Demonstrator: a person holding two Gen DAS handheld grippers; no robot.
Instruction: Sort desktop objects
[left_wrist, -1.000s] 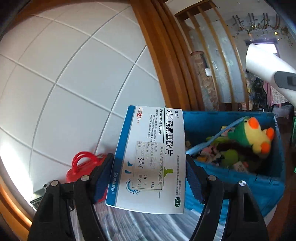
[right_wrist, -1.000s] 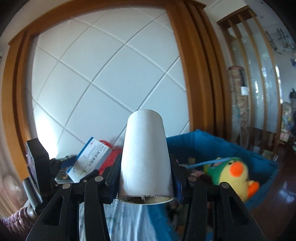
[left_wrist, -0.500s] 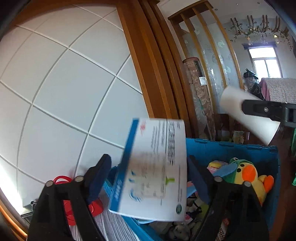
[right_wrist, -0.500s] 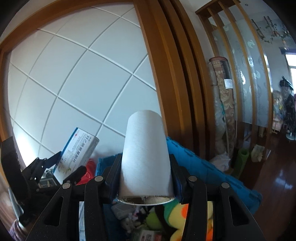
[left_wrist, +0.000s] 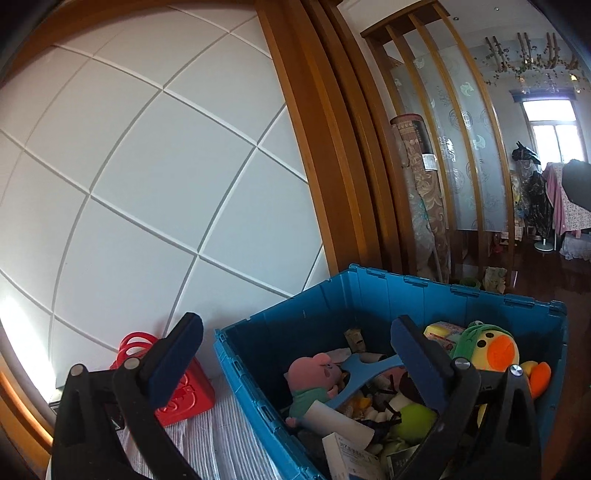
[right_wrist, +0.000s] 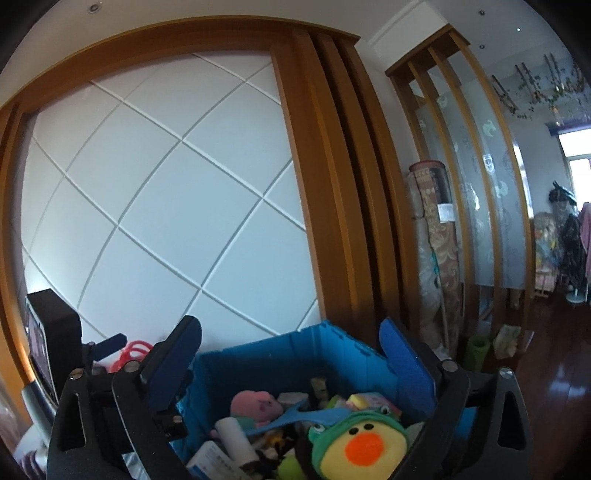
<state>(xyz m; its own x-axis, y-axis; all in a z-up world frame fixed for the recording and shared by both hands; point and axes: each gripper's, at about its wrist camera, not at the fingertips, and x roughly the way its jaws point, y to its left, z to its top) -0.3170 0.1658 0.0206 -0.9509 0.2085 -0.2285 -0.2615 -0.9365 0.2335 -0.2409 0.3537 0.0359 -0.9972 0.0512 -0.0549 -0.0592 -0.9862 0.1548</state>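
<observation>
A blue plastic bin (left_wrist: 369, 295) full of toys stands before a white panelled wall. A white medicine box (left_wrist: 351, 458) and a white paper roll (left_wrist: 340, 422) lie loose inside it, among a pink pig plush (left_wrist: 314, 373) and a green-hooded duck plush (left_wrist: 487, 347). My left gripper (left_wrist: 295, 354) hangs over the bin's near left corner, its jaws opening with nothing between them. My right gripper (right_wrist: 291, 362) is above the bin (right_wrist: 280, 354), its jaws also opening and empty. The roll (right_wrist: 236, 435) and the box (right_wrist: 214, 461) lie below it.
A red plastic case with handles (left_wrist: 181, 391) sits left of the bin on a striped cloth (left_wrist: 229, 435). A wooden door frame (left_wrist: 325, 166) and a rolled carpet (left_wrist: 421, 206) rise behind. Dark wooden floor (right_wrist: 554, 369) lies to the right.
Both grippers have let go over the bin: the medicine box left the left jaws and the paper roll left the right jaws. Both now lie among the toys.
</observation>
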